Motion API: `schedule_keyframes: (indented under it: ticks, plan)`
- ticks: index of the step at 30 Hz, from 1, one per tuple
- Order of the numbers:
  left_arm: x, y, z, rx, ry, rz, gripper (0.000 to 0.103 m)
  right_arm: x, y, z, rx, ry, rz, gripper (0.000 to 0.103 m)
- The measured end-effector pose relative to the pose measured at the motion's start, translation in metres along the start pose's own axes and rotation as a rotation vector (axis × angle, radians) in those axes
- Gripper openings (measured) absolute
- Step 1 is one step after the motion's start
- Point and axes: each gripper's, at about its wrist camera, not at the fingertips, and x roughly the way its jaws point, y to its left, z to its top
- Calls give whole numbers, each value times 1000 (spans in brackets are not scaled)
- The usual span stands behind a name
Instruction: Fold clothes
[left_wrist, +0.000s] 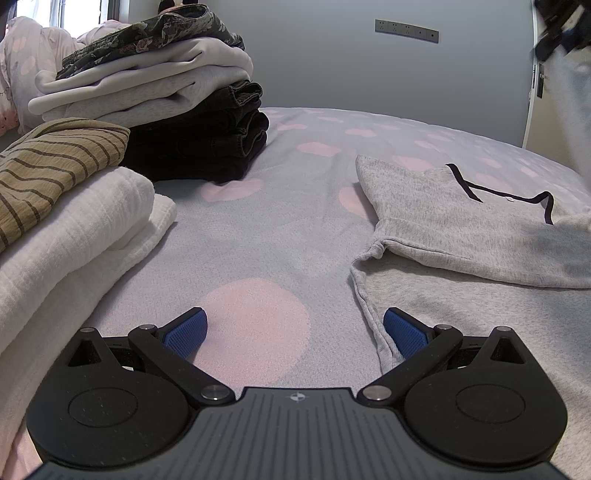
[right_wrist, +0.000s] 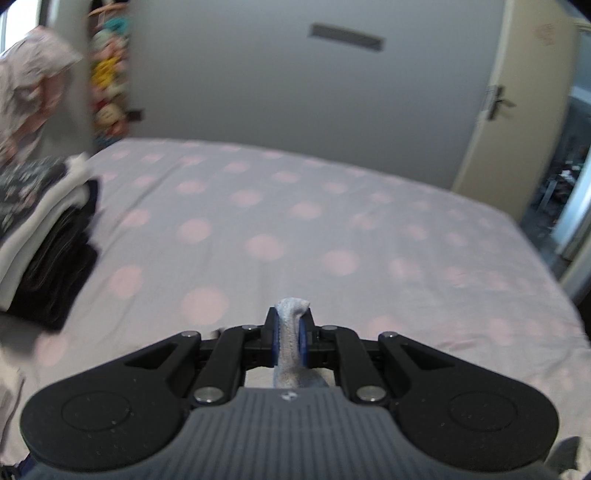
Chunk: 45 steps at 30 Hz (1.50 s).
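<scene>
The right gripper (right_wrist: 291, 341) pinches only a thin bunch of the grey sweatshirt (left_wrist: 461, 229), which could slip free mid-fold. The left gripper (left_wrist: 293, 332) (jaws wide apart, empty) pins nothing, so the cloth may drag.

Grey knit top (left_wrist: 443, 229), matt; bedsheet (left_wrist: 258, 229) soft woven cloth; gripper (left_wrist: 295, 328) matt plastic.

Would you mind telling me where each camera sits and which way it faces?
Left wrist: on the open left gripper, low over the bed, facing the grey top and folded stacks.
Right wrist: on the right gripper, shut on grey cloth, facing across the bed toward the door.
Shared: bed, dark jeans pile.
</scene>
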Motion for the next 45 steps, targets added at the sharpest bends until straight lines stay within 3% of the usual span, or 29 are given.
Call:
schedule_keyframes:
  ticks: [8, 10, 15, 22, 28, 33, 38, 41, 45]
  plan:
    - [0, 0, -1, -1, -5, 0, 103, 71, 46, -31, -68, 125, 104, 13]
    - [0, 0, -1, -1, -5, 0, 103, 77, 49, -37, -62, 137, 118, 18]
    - [0, 0, -1, -1, -5, 1, 103, 69, 35, -44, -13, 117, 160, 36]
    - [0, 0, 0, -1, -2, 2, 103, 46, 4, -67, 63, 72, 200, 39]
    - [-1, 0, 0, 0, 0, 2, 103, 22, -19, -131, 106, 56, 198, 39]
    - [0, 0, 0, 0, 1, 2, 103, -12, -51, -201, 179, 24, 149, 39]
    - [-1, 0, 1, 0, 1, 3, 103, -42, -89, -261, 243, -34, 20, 42]
    - [-1, 0, 1, -1, 2, 3, 103, -43, -110, -274, 226, -23, -116, 42]
    - [0, 0, 1, -1, 2, 3, 103, -28, -142, -272, 251, -59, -221, 40]
